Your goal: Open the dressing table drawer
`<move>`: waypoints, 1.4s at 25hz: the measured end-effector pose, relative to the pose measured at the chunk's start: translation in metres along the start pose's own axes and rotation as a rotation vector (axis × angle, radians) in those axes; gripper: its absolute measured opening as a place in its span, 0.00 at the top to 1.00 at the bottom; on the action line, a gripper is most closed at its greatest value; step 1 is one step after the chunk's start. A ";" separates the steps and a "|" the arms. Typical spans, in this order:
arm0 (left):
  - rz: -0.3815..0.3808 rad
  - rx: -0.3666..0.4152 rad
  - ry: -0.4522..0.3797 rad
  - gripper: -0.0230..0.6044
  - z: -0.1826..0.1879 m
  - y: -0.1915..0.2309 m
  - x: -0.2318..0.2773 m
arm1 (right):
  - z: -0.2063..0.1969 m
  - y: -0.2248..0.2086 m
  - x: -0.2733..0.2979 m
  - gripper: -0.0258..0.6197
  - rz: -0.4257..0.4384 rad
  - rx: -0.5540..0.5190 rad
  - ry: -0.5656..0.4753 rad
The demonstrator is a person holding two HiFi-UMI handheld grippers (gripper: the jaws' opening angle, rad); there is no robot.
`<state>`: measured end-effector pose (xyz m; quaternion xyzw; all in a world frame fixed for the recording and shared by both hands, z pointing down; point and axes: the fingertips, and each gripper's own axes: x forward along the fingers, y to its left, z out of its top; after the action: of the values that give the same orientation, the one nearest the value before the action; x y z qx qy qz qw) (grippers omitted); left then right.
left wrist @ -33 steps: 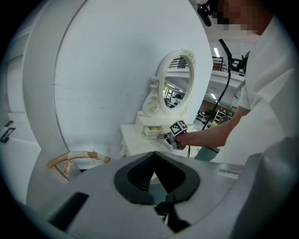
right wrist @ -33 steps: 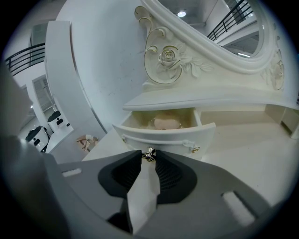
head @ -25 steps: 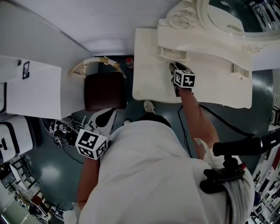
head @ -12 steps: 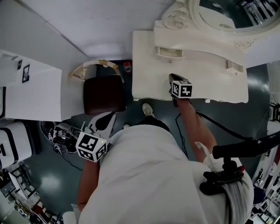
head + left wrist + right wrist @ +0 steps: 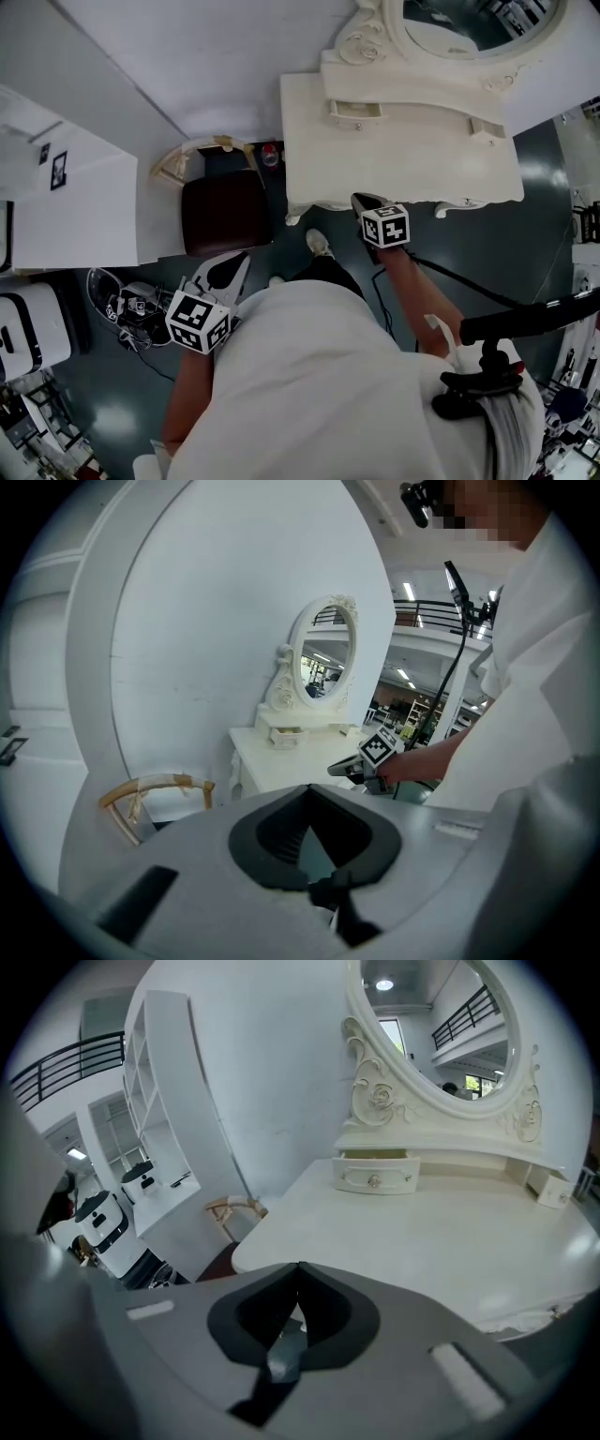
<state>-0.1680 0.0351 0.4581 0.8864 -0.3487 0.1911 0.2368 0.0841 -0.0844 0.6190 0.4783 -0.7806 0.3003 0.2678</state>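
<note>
As jaws shut, right gripper (image 5: 360,199) withdrew.

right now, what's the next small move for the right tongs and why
Probably just ease the right tongs a little further from the dressing table and stop. The small drawer already sits pulled out, with its inside showing. The tongs are shut on nothing at the table's front edge, well short of the drawer, so nothing seems left to pull.

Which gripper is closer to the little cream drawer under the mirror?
Right. The right gripper hangs at the white dressing table's front edge, facing the drawer; the left gripper is farther back, by the brown chair.
</note>
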 end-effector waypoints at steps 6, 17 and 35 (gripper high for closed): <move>-0.031 0.007 0.010 0.96 -0.030 -0.007 -0.029 | -0.033 0.055 -0.031 0.96 0.024 -0.027 -0.002; -0.065 0.005 0.011 0.96 -0.066 -0.011 -0.059 | -0.050 0.133 -0.059 0.96 0.065 -0.128 -0.024; -0.078 -0.004 0.002 0.96 -0.091 -0.015 -0.068 | -0.052 0.178 -0.070 0.96 0.104 -0.217 -0.045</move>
<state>-0.2197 0.1307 0.4938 0.8986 -0.3142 0.1822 0.2461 -0.0429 0.0582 0.5669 0.4118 -0.8382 0.2166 0.2845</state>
